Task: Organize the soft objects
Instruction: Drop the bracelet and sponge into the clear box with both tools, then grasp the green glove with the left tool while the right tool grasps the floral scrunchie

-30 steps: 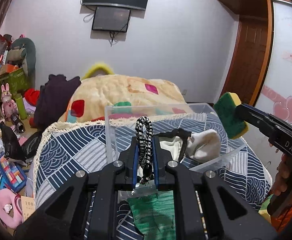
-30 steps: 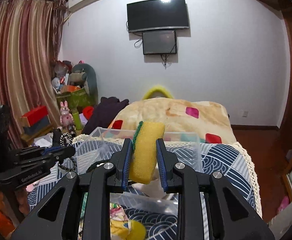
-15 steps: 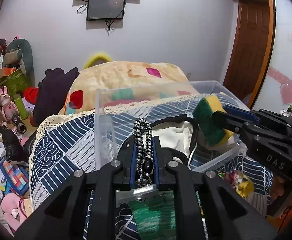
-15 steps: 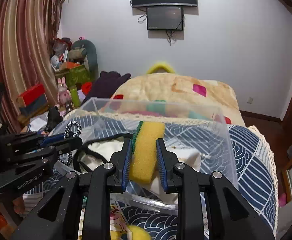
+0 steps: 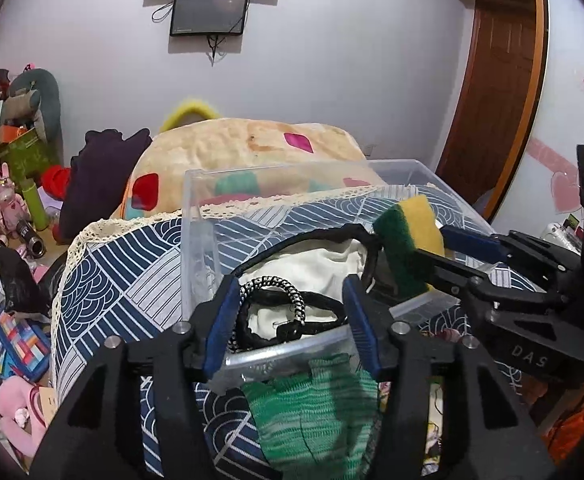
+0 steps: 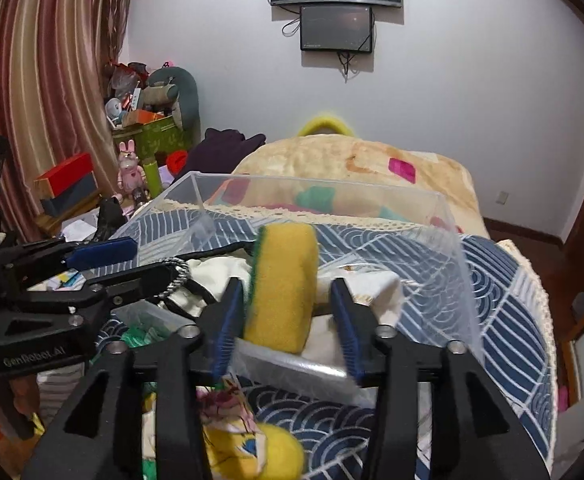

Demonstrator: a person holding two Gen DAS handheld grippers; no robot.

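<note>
One clear plastic bin (image 5: 195, 216) sits on the bed's blue wave-patterned cover (image 5: 107, 276). The left hand-held gripper (image 5: 287, 316) has its jaws spread wide — one black-and-white braided cord (image 5: 292, 300) lies loose between them, inside the bin on a cream cloth (image 5: 316, 264). At 3 o'clock, the right hand-held gripper (image 6: 287, 316) is also parted; one yellow-green sponge (image 6: 283, 292) leans against its left pad over the bin. One green knit cloth (image 5: 312, 404) lies at 6 o'clock.
</note>
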